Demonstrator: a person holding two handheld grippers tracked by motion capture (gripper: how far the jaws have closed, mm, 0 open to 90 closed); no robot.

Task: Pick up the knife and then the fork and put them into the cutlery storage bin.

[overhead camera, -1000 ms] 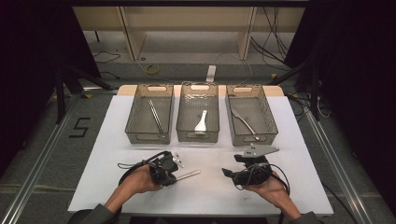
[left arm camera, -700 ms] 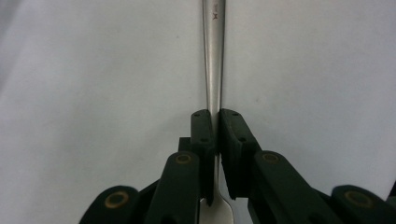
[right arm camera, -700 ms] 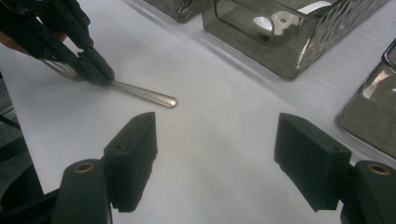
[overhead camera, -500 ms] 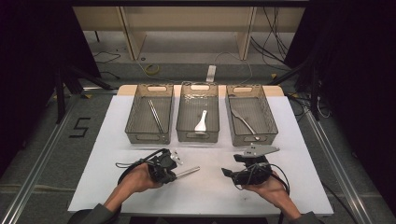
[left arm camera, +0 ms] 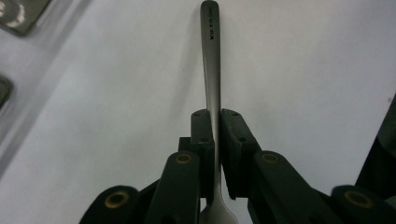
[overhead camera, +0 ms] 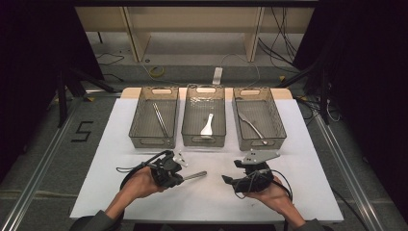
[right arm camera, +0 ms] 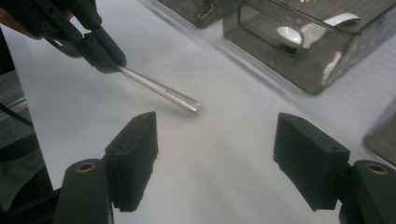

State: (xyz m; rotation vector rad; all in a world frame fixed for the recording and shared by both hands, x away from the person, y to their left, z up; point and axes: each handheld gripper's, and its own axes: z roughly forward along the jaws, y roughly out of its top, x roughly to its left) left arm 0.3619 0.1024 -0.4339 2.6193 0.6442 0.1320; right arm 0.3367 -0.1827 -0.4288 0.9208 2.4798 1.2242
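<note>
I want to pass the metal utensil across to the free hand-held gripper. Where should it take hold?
Take the utensil by its bare handle end, coming from the right with the open right hand-held gripper. The left hand-held gripper clamps the other end; the handle juts free above the table.

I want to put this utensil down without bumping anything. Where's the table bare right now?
Bare white table lies between the left gripper and right gripper, and along the near edge. The far left and far right margins beside the bins are free too. Crowded: the back row, where the left bin, middle bin and right bin stand close together.
</note>
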